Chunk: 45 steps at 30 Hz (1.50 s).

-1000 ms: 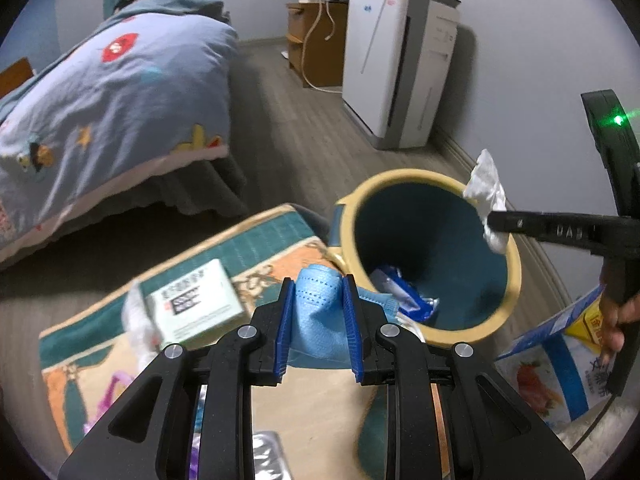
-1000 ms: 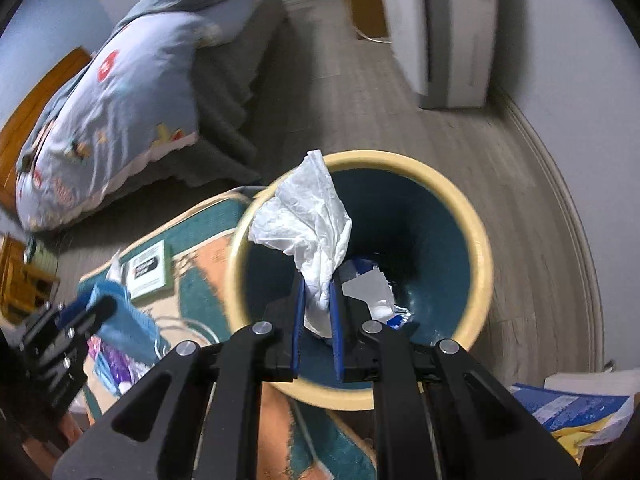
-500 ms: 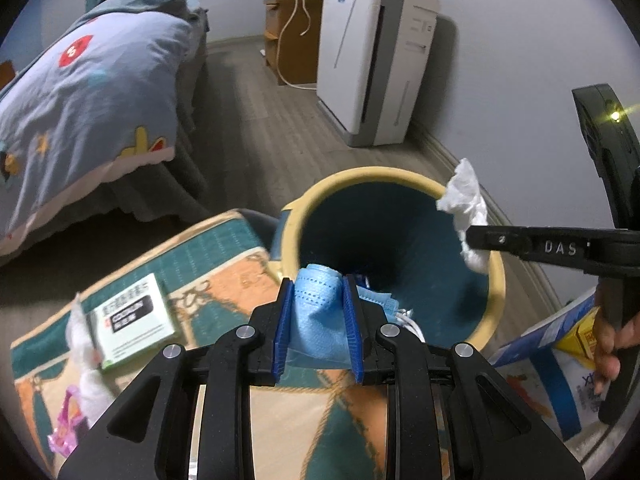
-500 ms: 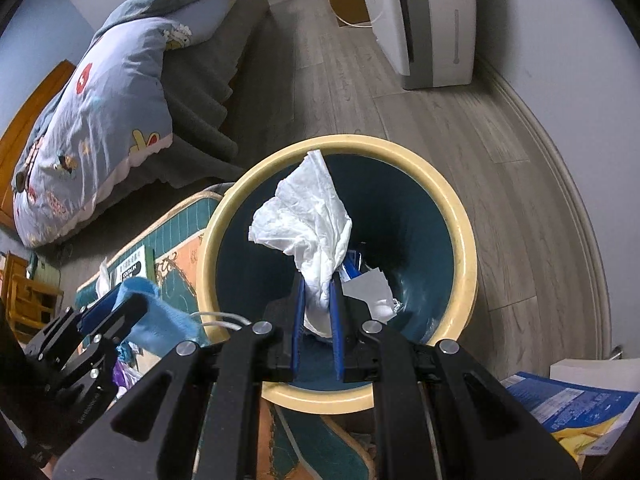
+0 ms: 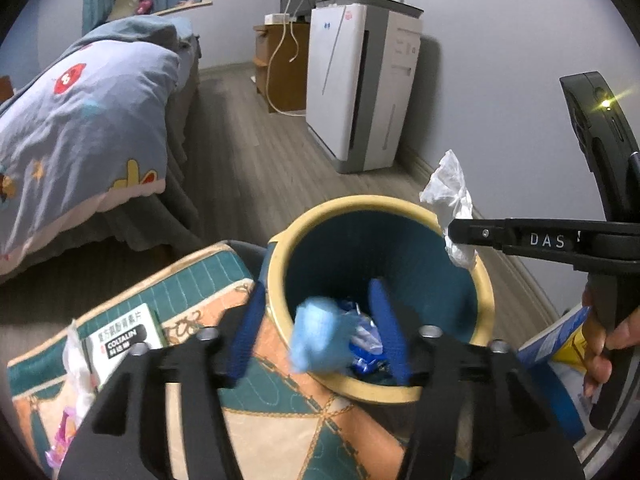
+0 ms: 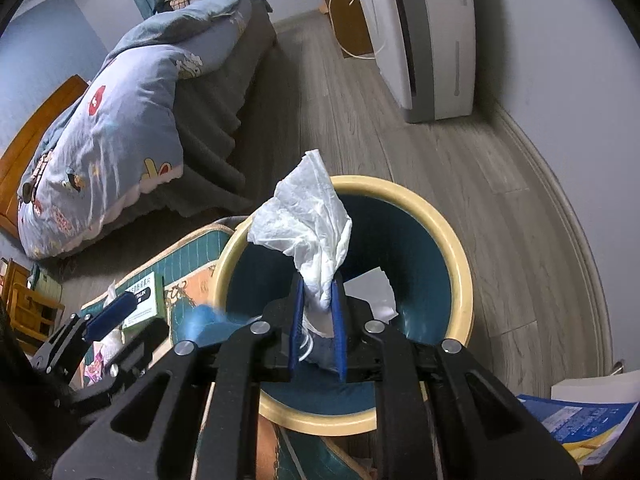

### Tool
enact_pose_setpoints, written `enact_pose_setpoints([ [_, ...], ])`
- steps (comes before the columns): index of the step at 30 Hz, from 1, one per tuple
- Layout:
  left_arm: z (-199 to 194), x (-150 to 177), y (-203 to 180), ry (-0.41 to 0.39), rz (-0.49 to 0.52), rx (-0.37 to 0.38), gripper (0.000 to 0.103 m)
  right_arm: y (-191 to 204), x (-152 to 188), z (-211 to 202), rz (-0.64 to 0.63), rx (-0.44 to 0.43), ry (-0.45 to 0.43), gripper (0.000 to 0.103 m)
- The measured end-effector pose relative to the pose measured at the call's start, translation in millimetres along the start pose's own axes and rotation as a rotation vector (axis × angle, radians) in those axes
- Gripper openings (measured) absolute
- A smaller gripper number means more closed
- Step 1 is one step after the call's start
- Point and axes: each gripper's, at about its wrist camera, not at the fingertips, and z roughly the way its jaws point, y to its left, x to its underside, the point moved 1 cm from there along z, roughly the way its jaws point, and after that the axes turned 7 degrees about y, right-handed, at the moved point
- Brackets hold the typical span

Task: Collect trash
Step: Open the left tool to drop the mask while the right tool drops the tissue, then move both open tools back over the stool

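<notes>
A teal trash bin with a cream rim [image 5: 276,268] [image 6: 460,280] stands on the floor and holds some wrappers. My left gripper [image 5: 320,328] is open at the bin's near rim. A blue face mask [image 5: 320,340] is loose between its fingers, blurred, falling into the bin; it shows blurred in the right wrist view [image 6: 204,320]. My right gripper [image 6: 318,320] is shut on a crumpled white tissue [image 6: 312,220] over the bin. The tissue also shows in the left wrist view [image 5: 450,192].
A patterned teal and orange mat [image 5: 200,292] lies left of the bin with a green-white medicine box [image 5: 124,336], a white tissue [image 5: 76,360] and a pink wrapper [image 5: 60,436]. A bed [image 5: 80,120], an air purifier [image 5: 360,80] and blue-yellow packaging [image 6: 580,420] are around.
My left gripper has opened over the bin and let go of the blue mask, which drops. My right gripper stays shut on the tissue above the bin.
</notes>
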Motion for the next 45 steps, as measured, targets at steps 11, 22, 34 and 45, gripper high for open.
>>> enact_pose_setpoints([
  [11,-15.6,1.8,7.1,-0.024,-0.023,-0.025,0.085,9.7,0.7,-8.7,-0.005,0.024,-0.009,0.082],
  [22,-49.1,14.8,26.4,-0.054,-0.031,-0.076,0.091,40.7,4.9,-26.4,-0.043,0.031,-0.034,0.097],
  [34,-92.9,40.0,63.8,-0.078,-0.061,-0.164,0.095,92.1,15.4,-30.2,-0.121,0.026,-0.038,0.097],
  [45,-125.0,63.2,105.5,-0.078,-0.102,-0.278,0.095,149.8,30.8,-18.7,-0.233,0.024,-0.029,0.097],
])
